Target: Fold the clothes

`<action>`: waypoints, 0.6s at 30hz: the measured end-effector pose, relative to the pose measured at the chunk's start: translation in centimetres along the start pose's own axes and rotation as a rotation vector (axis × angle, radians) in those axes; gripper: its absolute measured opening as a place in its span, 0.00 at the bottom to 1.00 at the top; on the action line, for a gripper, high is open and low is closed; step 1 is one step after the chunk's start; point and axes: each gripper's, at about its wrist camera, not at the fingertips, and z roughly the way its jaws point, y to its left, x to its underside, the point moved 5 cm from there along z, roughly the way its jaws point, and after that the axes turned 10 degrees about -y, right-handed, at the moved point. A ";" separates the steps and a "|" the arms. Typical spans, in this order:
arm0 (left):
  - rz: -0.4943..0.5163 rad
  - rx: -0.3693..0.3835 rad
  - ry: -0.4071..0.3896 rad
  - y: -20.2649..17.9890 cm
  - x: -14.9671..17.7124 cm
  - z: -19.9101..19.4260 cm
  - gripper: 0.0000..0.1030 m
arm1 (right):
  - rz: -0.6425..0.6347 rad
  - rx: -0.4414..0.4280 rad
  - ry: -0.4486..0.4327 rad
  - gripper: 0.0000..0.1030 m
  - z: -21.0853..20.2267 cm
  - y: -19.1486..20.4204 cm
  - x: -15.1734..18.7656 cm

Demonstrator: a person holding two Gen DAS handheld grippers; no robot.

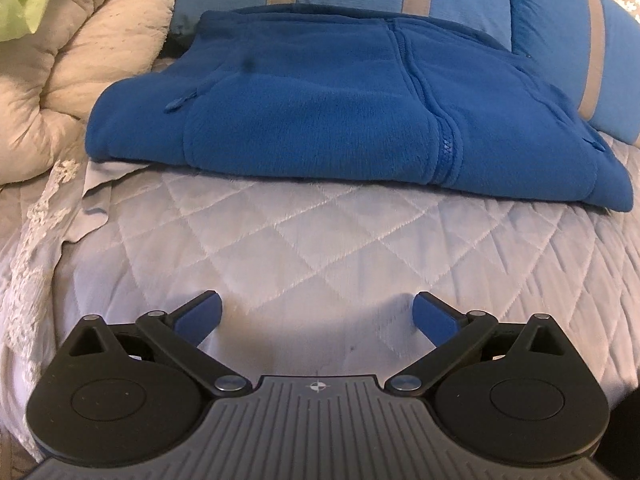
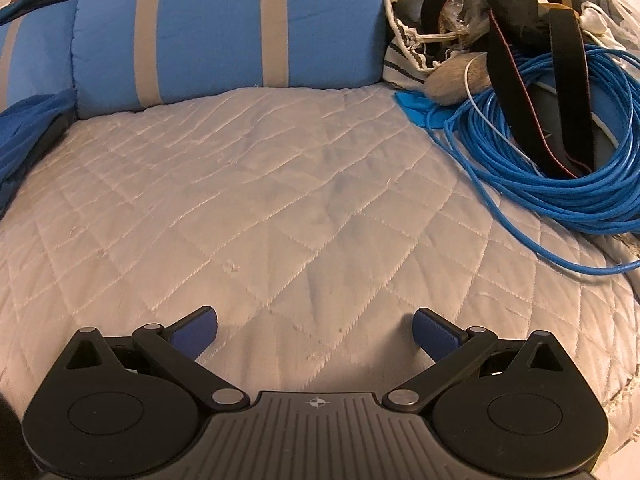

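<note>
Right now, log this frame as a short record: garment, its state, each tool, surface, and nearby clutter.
garment: blue fleece jacket, zip front
state: folded into a compact stack, lying flat
left tool: open, holding nothing, above the quilt short of the jacket
right tool: open, holding nothing, over bare quilt
surface: white quilted bedcover
behind: blue pillow with grey stripes
clutter: coiled blue cable on the right side of the bed, with black straps across it

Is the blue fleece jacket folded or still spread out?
Folded. The jacket lies as a compact stacked rectangle on the quilt, layered edges along its near side, zipper doubled over.
</note>
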 end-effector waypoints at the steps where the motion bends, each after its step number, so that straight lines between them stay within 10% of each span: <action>1: -0.001 0.000 -0.002 0.0 -0.1 0.2 1.00 | 0.003 0.006 -0.003 1.00 0.2 0.0 -0.1; 18: 0.018 -0.019 -0.026 -0.5 -2.7 4.0 1.00 | 0.061 0.108 -0.025 1.00 5.1 -1.4 -3.4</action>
